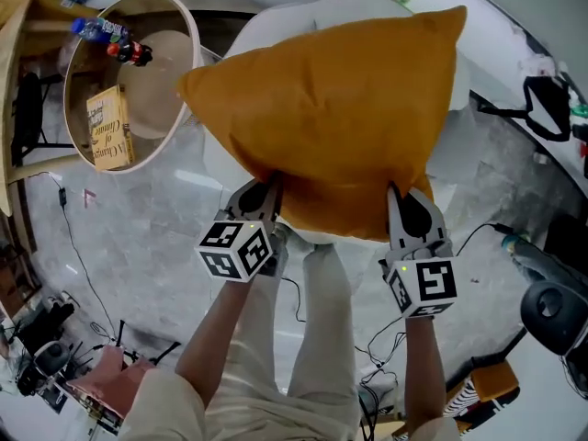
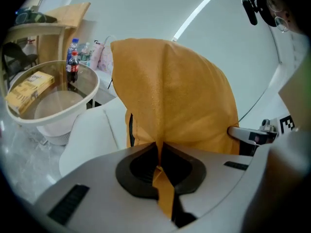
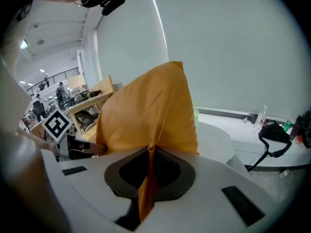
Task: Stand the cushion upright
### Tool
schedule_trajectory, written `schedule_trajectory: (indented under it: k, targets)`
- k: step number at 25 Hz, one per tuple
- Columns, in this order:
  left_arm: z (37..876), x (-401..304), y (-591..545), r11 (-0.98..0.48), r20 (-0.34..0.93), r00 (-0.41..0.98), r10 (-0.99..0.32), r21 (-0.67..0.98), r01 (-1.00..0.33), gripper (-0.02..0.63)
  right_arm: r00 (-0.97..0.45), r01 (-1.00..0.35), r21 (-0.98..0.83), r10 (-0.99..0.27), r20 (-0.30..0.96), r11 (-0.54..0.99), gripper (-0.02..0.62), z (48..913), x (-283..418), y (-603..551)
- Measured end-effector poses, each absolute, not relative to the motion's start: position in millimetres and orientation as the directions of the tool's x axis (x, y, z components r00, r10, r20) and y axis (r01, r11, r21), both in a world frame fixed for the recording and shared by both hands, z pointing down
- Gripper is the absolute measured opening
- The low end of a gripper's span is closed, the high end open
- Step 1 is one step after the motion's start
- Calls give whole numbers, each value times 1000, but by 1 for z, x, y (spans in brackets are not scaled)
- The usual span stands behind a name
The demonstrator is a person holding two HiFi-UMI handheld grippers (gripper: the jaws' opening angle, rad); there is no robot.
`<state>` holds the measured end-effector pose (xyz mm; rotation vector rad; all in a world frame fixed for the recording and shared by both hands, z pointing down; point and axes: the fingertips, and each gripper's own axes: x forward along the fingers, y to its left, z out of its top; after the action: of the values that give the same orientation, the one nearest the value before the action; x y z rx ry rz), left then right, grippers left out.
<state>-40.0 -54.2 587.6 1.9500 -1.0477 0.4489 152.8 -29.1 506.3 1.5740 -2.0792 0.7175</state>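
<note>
You have the orange cushion [image 1: 340, 118] pinched along its near edge at two places, and it spreads away from you over the white seat [image 1: 262, 28], one corner reaching to the far right; whether its far side rests on the seat cannot be told. Your left gripper [image 1: 266, 191] is closed tight on the cushion's edge near the left end: in the left gripper view a thin fold of orange fabric is squeezed between the pads of the left gripper [image 2: 159, 147] and the bulk of the cushion [image 2: 180, 91] rises above them. Your right gripper [image 1: 397, 196] is clamped the same way near the right end, and in the right gripper view a strip of fabric runs down through the closed jaws of the right gripper [image 3: 149, 152] with the cushion [image 3: 150, 110] standing tall behind. To your left, just beside the seat, stands a round white-rimmed table tub [image 1: 195, 44] with see-through walls. Inside it lies a yellow book [image 1: 110, 129] flat near the nearer side, and at the far side a dark cola bottle [image 1: 130, 53] with a red label sits close to a clear bottle with a blue label [image 1: 99, 31]. From the left gripper view the tub [image 2: 58, 114] shows the book [image 2: 30, 89] lying flat and the cola bottle [image 2: 72, 68] upright by the wall.
</note>
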Motion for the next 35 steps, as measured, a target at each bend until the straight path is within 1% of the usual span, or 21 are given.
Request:
schedule_trajectory:
  k: [5, 10, 13, 20, 27, 35]
  targets:
    - [565, -20, -83, -399, 629, 609, -483, 461, -793, 9, -213, -977, -144, -773, 598, 157, 28, 499, 174, -37]
    - [557, 2, -115, -482, 618, 642, -455, 435, -761, 9, -181, -983, -136, -788, 588, 124, 28, 497, 191, -47]
    - [550, 16, -142, -522, 607, 645, -465, 400, -753, 9, -166, -985, -129, -801, 575, 112, 28, 497, 202, -62]
    - [534, 48, -194, -557, 565, 644, -515, 351, -753, 9, -137, -989, -126, -833, 537, 81, 29, 508, 231, -100]
    - [540, 77, -238, -568, 524, 644, -558, 326, -756, 9, -114, -991, -112, -866, 488, 68, 28, 519, 256, -138]
    - [545, 108, -285, -595, 470, 652, -595, 288, -751, 9, -117, -992, -91, -888, 444, 85, 29, 532, 282, -178]
